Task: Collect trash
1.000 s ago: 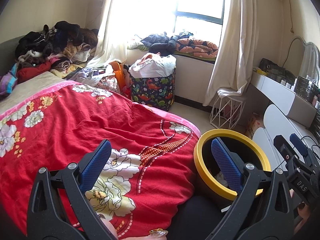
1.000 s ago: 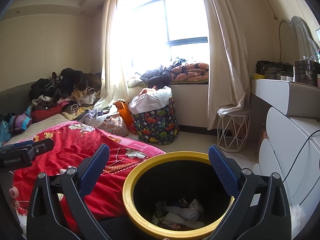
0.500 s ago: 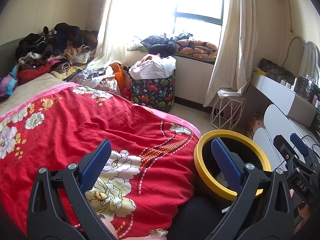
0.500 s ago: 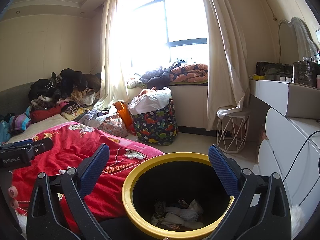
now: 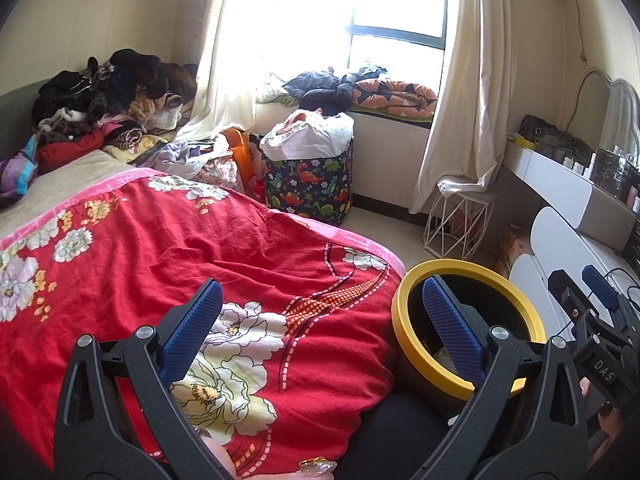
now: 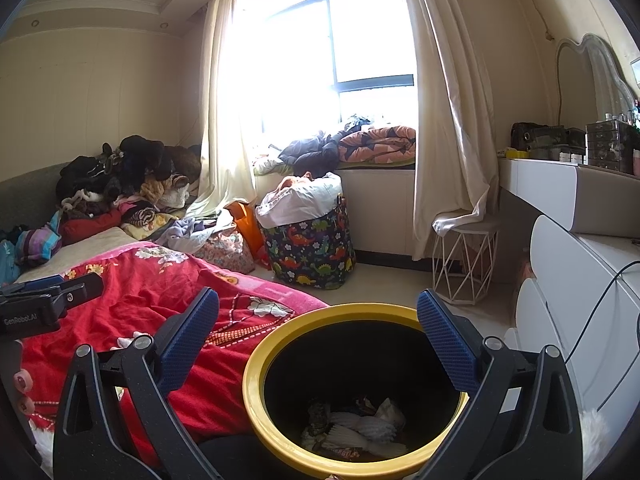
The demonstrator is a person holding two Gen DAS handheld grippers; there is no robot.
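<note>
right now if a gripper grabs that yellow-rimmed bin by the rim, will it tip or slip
The bin is probably light: only crumpled paper lies inside. Its rim looks glossy, so perhaps slippery. A one-sided grab would likely tilt it.

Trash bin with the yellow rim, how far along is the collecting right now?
Done: crumpled paper and wrappers already lie in the bottom of the yellow-rimmed bin. In hand: nothing; the left gripper and right gripper are both open and empty. Left: no loose trash shows on the red bedspread.

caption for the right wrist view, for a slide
Open right gripper over a yellow-rimmed bin holding crumpled paper trash, beside a red bed cover.
</note>
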